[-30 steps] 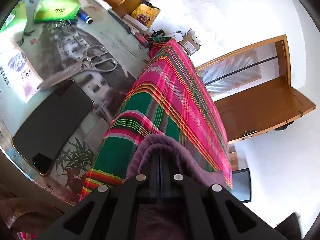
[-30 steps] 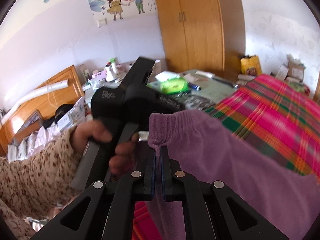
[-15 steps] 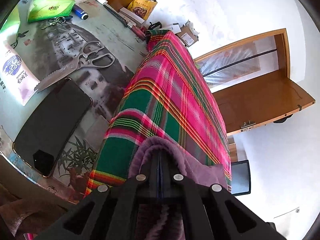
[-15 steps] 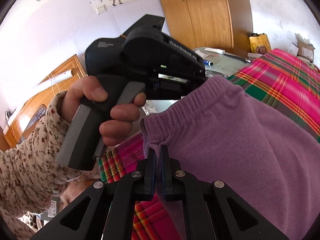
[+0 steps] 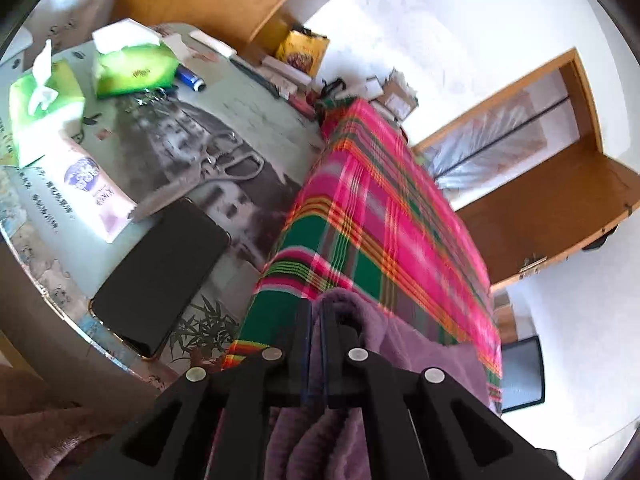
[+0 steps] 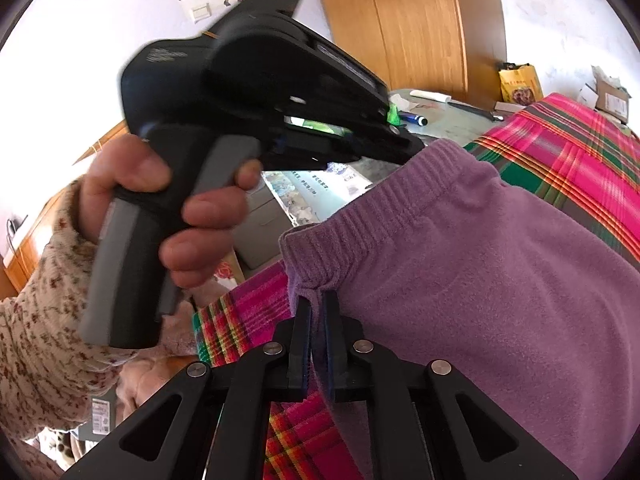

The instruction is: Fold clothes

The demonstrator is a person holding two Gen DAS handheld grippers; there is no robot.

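Both grippers pinch purple fleece over plaid cloth

The left gripper (image 5: 317,320) fingers clamp the ribbed-waist fleece garment (image 6: 480,264); the right gripper (image 6: 316,312) fingers are opening around its corner.

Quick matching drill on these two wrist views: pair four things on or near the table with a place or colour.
Things:
1. purple fleece garment
2. scissors
3. plaid cloth
4. phone

Descriptions:
a. black, lying screen-up at the table's near edge
b. pinched at its ribbed band by both grippers
c. pink and green, spread under the garment
d. metal, lying on the grey table picture

Pairs: 1-b, 2-d, 3-c, 4-a
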